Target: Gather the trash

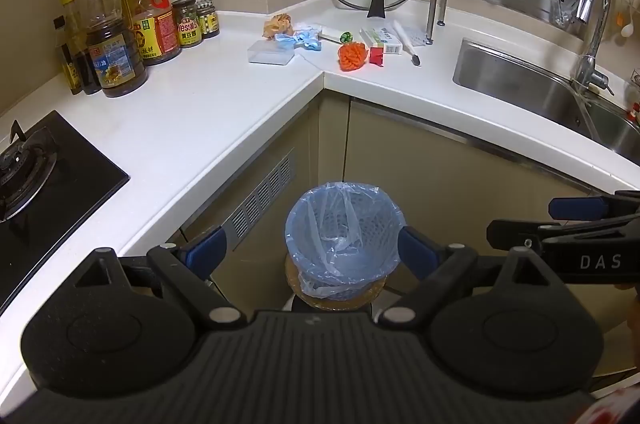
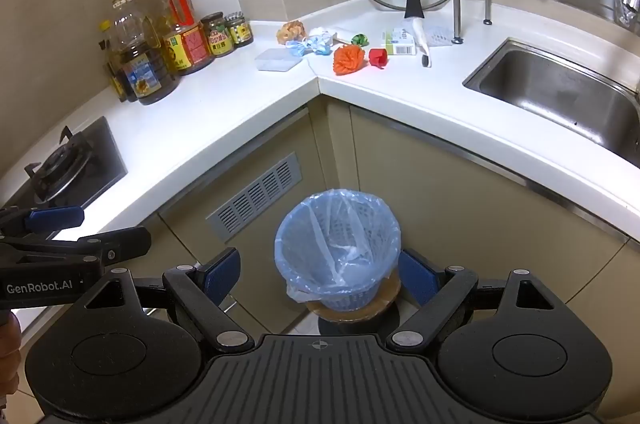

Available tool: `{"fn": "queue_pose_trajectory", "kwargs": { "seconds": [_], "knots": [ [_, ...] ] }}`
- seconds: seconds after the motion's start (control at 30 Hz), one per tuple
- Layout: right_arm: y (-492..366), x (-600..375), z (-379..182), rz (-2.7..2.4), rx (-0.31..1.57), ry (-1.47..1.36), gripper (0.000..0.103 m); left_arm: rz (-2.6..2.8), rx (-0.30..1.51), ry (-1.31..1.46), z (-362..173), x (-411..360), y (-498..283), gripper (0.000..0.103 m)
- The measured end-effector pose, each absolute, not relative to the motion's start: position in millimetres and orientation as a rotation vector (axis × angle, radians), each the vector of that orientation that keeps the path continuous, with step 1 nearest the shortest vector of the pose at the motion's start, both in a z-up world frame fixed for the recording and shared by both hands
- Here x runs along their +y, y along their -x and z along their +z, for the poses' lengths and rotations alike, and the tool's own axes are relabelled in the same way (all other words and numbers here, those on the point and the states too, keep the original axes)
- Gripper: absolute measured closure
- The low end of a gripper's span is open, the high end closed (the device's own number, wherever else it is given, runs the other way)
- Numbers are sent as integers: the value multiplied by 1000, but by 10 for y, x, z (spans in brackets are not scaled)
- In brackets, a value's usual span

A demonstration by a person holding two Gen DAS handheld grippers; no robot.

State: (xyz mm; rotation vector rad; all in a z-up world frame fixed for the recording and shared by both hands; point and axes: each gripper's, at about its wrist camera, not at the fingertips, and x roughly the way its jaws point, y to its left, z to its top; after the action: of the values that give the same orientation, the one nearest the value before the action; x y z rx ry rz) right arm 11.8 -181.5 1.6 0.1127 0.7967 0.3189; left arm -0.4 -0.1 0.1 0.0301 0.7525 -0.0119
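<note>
Trash (image 1: 352,57) sits at the counter (image 1: 224,112) corner, the bin (image 1: 343,240) looks bare, and both claws (image 1: 314,252) (image 2: 318,270) gape wide, holding nothing.

1. "DAS": white letters on the black body of the right gripper (image 1: 560,220), seen at the right edge of the left wrist view.
2. "GenRobot.AI": white lettering on the black body of the left gripper (image 2: 80,228), near left.
3. "Yes": red-and-yellow label of the dark glass jar with black lid (image 1: 187,23), far left counter; other characters unreadable.
</note>
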Motion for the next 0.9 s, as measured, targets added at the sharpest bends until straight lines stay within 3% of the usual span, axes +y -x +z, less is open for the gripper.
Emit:
{"fn": "queue_pose_trajectory", "kwargs": {
  "seconds": [0.9],
  "knots": [
    [-128,-1832,32,319,797,-113,17,-13,753,-28,-16,29,-30,11]
  ]
}}
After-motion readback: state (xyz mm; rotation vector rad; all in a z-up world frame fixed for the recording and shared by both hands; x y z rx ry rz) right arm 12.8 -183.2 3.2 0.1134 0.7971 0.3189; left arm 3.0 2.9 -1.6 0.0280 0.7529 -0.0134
